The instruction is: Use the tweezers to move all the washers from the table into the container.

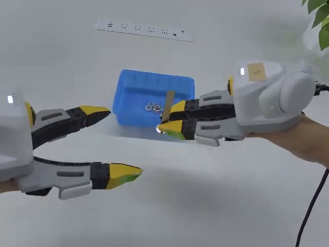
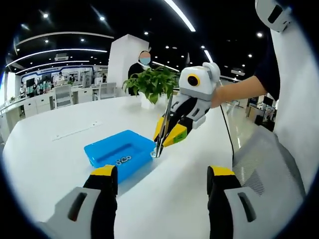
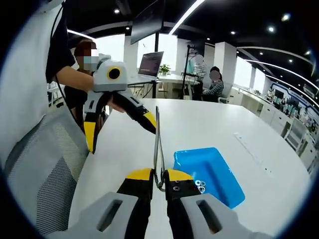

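Note:
The blue container stands mid-table with several washers in it. My right gripper is shut on thin metal tweezers at the container's near right corner. A small shiny washer sits at the tweezers' lower tip, just over the near rim. My left gripper hangs open and empty, left of and nearer than the container. In the left gripper view the right gripper holds the tweezers point-down at the container. In the right gripper view the tweezers rise between my shut jaws, the container beside them.
A white power strip lies at the table's far side, and a plant stands at the far right. A black cable runs down the right edge. A mesh chair back and a person stand beside the table.

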